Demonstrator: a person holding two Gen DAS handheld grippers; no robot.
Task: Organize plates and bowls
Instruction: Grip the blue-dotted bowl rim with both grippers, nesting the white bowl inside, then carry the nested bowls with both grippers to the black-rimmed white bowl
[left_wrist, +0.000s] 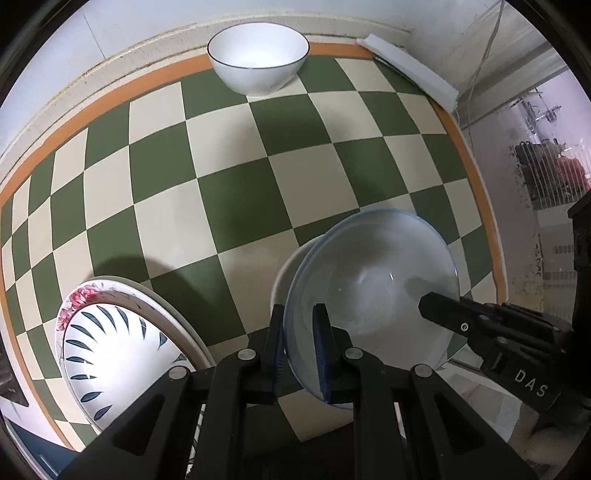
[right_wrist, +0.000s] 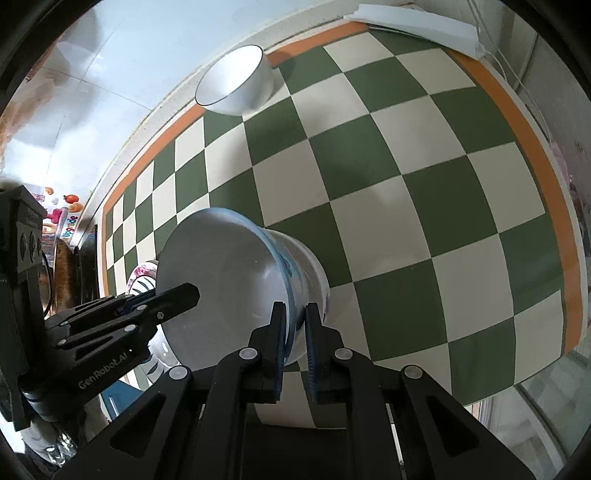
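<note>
A blue-rimmed white bowl (left_wrist: 373, 288) is held tilted above the checkered cloth, with another white bowl (left_wrist: 284, 273) just under or behind it. My left gripper (left_wrist: 299, 347) is shut on its near rim. My right gripper (right_wrist: 295, 343) is shut on the opposite rim of the same bowl (right_wrist: 229, 280), and its finger (left_wrist: 443, 314) reaches over the rim in the left wrist view. A stack of plates, the top one with blue leaf marks (left_wrist: 114, 350) on a floral plate (left_wrist: 81, 299), lies at the left. A white bowl with a dark rim (left_wrist: 258, 59) stands at the far edge.
The green and cream checkered cloth (left_wrist: 236, 192) has an orange border (left_wrist: 110, 99). A white folded strip (left_wrist: 410, 70) lies at the far right corner by the wall. The table's right edge (right_wrist: 569, 258) drops off to the floor.
</note>
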